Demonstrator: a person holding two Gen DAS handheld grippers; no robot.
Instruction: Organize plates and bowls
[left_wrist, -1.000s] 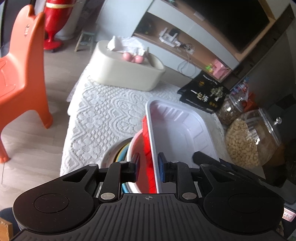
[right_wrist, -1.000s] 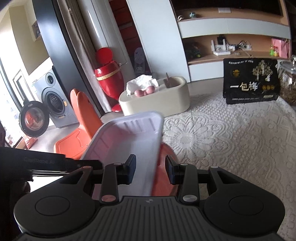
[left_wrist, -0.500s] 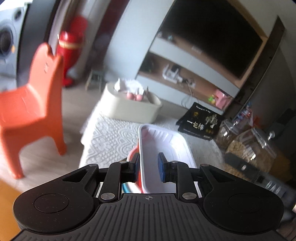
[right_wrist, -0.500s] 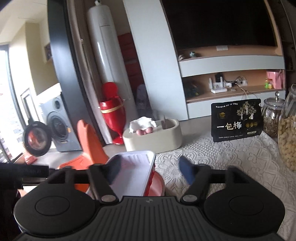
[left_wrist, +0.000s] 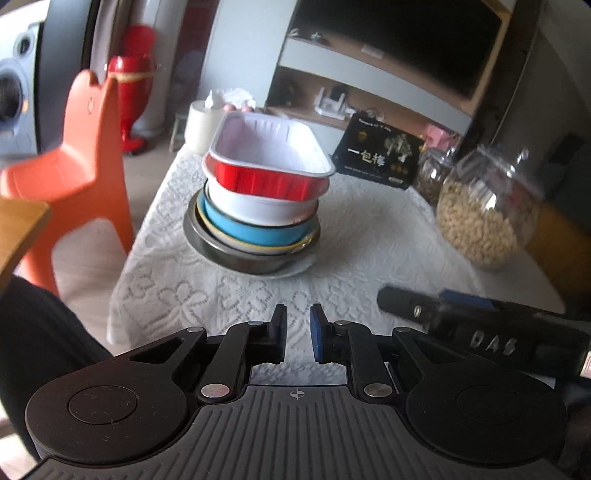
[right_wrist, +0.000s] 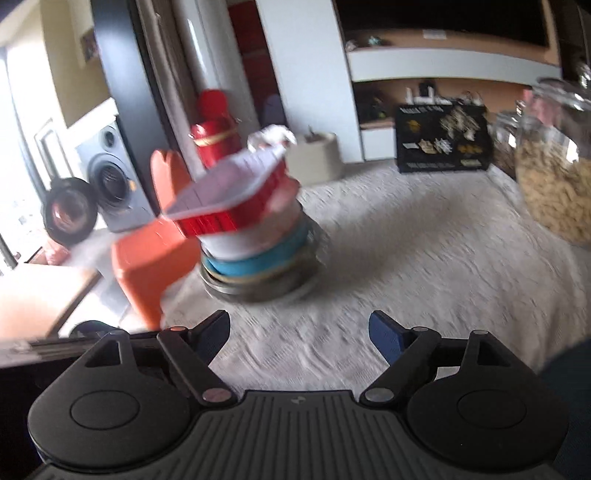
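We log a single stack of dishes standing on the bench (left_wrist: 369, 258), on its white lace cloth, toward the far left corner and close to the left edge. From bottom to top: a thin white plate (left_wrist: 301, 267) barely showing, a dark steel bowl (left_wrist: 251, 258), a yellow rim (left_wrist: 295, 246), a blue bowl (left_wrist: 255, 232), a white bowl (left_wrist: 258, 208), and on top a rectangular red foil tray (left_wrist: 271, 181) with ribbed red walls, a silvery rolled rim and a pale white inside. In the right wrist view the red foil tray (right_wrist: 236, 206) sits tilted, overhanging the stack toward the left edge; that view is motion-blurred.

The left tongs (left_wrist: 297, 338) hang over the near part of the bench, well apart from the stack, jaws nearly together with a narrow gap and nothing between them. The right tongs (right_wrist: 299, 336) have their jaws spread wide, empty, also short of the stack. The right tool's body appears in the left wrist view as a black bar (left_wrist: 476, 332) lettered "DAS".

Writing: a black package (left_wrist: 376, 157) stands near the far edge with white characters "一包梅" and a gold tree emblem. Along the right edge stands a glass jar (left_wrist: 487, 218) filled with pale nuts or beans. An orange plastic chair (left_wrist: 74, 158) stands on the floor beside the left edge.
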